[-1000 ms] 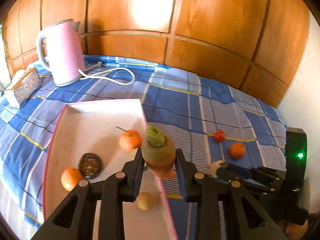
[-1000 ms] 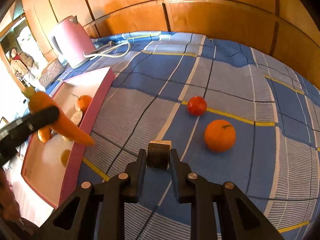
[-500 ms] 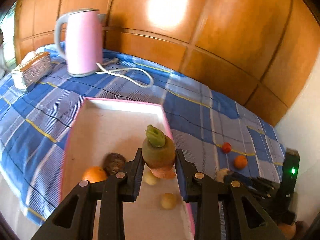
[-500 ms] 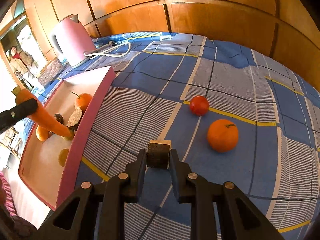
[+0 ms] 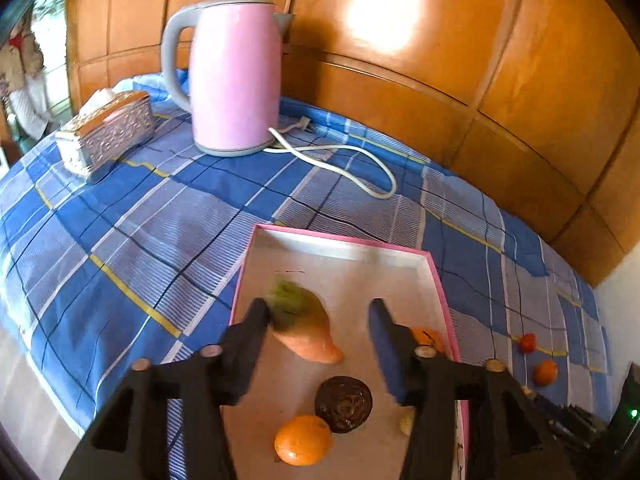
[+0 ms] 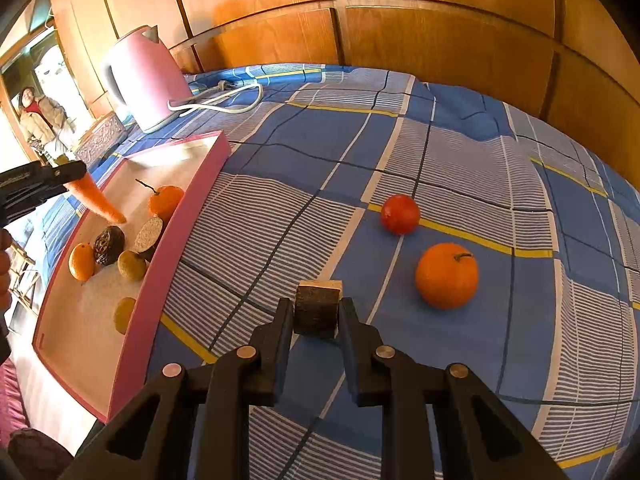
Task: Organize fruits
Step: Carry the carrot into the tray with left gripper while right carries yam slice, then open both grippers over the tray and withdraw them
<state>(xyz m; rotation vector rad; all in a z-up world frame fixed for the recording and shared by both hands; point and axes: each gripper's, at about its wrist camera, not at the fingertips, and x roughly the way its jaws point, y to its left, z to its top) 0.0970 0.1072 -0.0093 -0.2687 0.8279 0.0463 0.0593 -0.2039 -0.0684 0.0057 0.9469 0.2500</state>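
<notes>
Orange, green-topped tapered carrot (image 5: 304, 330) drops free at ten o'clock between the left hand-held gripper's (image 5: 318, 320) just-widened jaws, delivered into the pink-rimmed rectangular tray (image 5: 436, 276).

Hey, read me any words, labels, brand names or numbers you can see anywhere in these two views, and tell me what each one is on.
None: no readable text in either view.
Kettle: plain pink, no brand or label showing.
Tissue box: embossed pattern only, no letters.
Tray: a small dark mark on its floor near the far wall, too small to read.
Green light at the left view's right edge: a lamp, not a sign.
</notes>
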